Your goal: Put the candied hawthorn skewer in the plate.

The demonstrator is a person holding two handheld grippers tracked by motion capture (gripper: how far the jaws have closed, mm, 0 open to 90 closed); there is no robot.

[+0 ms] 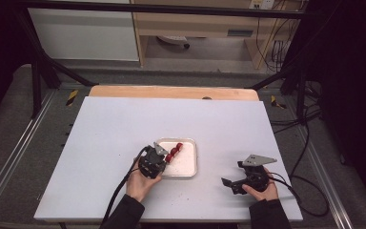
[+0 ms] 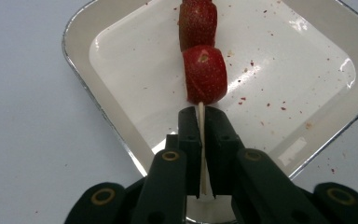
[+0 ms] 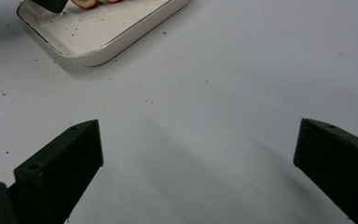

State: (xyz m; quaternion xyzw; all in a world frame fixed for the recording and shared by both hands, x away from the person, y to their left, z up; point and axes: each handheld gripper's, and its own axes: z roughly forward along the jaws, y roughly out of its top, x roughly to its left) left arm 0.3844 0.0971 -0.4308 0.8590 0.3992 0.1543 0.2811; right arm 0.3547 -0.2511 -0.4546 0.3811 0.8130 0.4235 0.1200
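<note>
Left gripper (image 2: 200,122) clamps the thin wooden skewer (image 2: 201,140) of red strawberries (image 2: 205,73) over the white square tray (image 2: 121,126), likely about to release it, while the right gripper (image 3: 198,154) gapes idle.

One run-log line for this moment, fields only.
left claw: shut on skewer | strawberries: over tray | right claw: open, over table
</note>
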